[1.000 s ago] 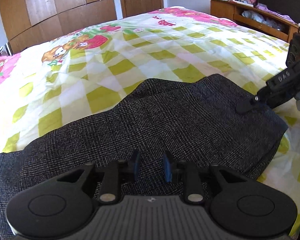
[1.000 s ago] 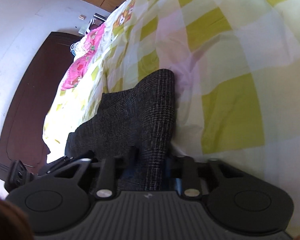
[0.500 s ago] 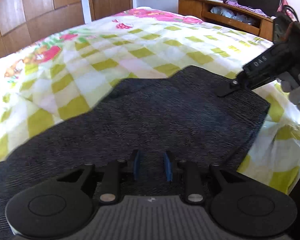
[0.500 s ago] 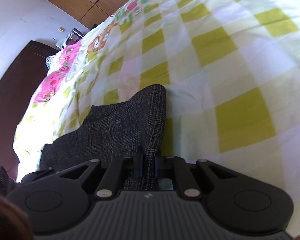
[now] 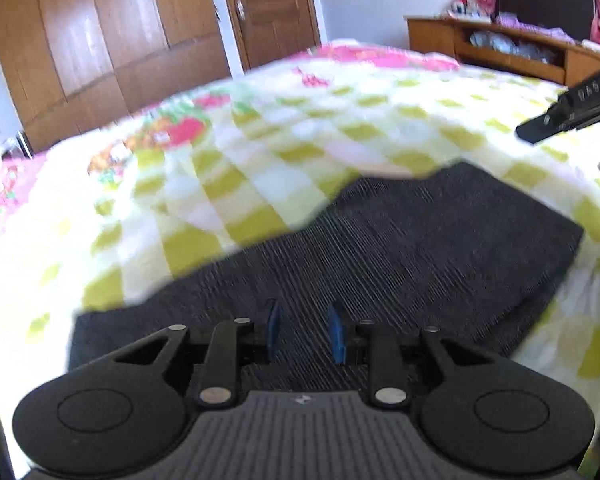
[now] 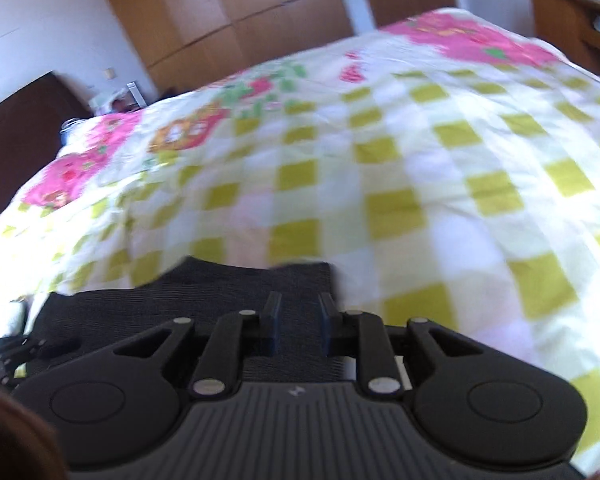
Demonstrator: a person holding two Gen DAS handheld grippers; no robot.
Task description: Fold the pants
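A pair of dark grey checked pants [image 5: 400, 248] lies folded flat on a bed covered by a sheet [image 5: 260, 148] of yellow-green and white squares with pink cartoon prints. In the left wrist view, the pants fill the centre and lower right of the frame, a slanted dark slab. The left gripper [image 5: 306, 334] sits at the bottom centre, its 2 blue-padded fingers parted with a clear gap and nothing between them, hanging over the cloth; it is released. At the upper right edge of that view, the black tip of the right gripper [image 5: 540, 130] pokes in above the sheet, apart from the pants. In the right wrist view, the pants [image 6: 204, 292] appear low and left of centre, and the right gripper [image 6: 298, 322] at the bottom centre has its jaws opening, empty. A wooden wardrobe [image 5: 112, 40] and door [image 5: 276, 4] stand beyond the bed at the upper left, a wooden shelf [image 5: 512, 52] at the upper right.
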